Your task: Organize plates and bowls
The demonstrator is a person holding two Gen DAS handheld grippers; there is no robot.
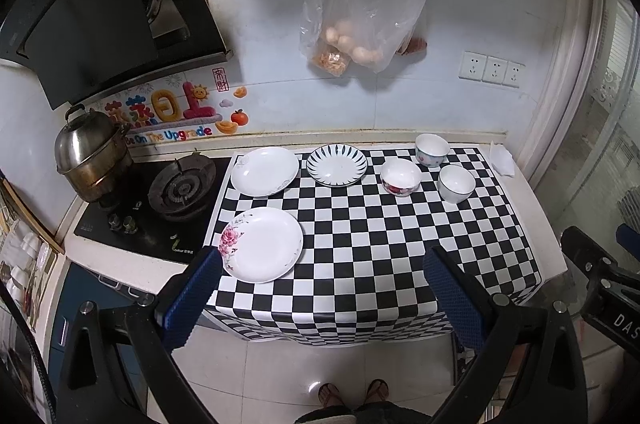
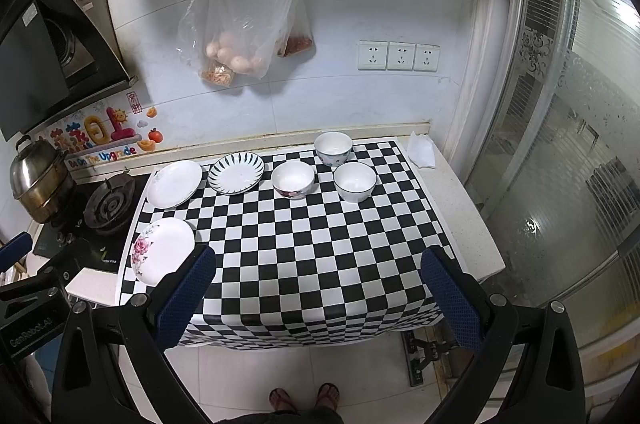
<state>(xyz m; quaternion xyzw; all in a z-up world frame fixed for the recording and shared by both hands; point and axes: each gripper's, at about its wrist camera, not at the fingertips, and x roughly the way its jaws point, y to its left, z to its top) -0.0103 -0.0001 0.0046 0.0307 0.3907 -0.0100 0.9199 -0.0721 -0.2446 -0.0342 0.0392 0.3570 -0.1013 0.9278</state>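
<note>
white glazed ware on a black-and-white checked cloth [image 1: 360,224]: rose-printed plate [image 1: 261,244] at the near left, plain plate [image 1: 265,171] and stripe-rimmed plate [image 1: 337,165] behind it, three bowls [image 1: 401,177] clustered at the far right, all apart. left gripper [image 1: 320,288] and right gripper [image 2: 318,288] hover before the counter edge, jaws spread wide, empty. the cloth's centre and near right lie open.

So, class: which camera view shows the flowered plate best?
The left wrist view: the flowered plate lies whole and unblocked on the checked cloth. In the right wrist view, a finger of the right gripper covers its near edge.
</note>
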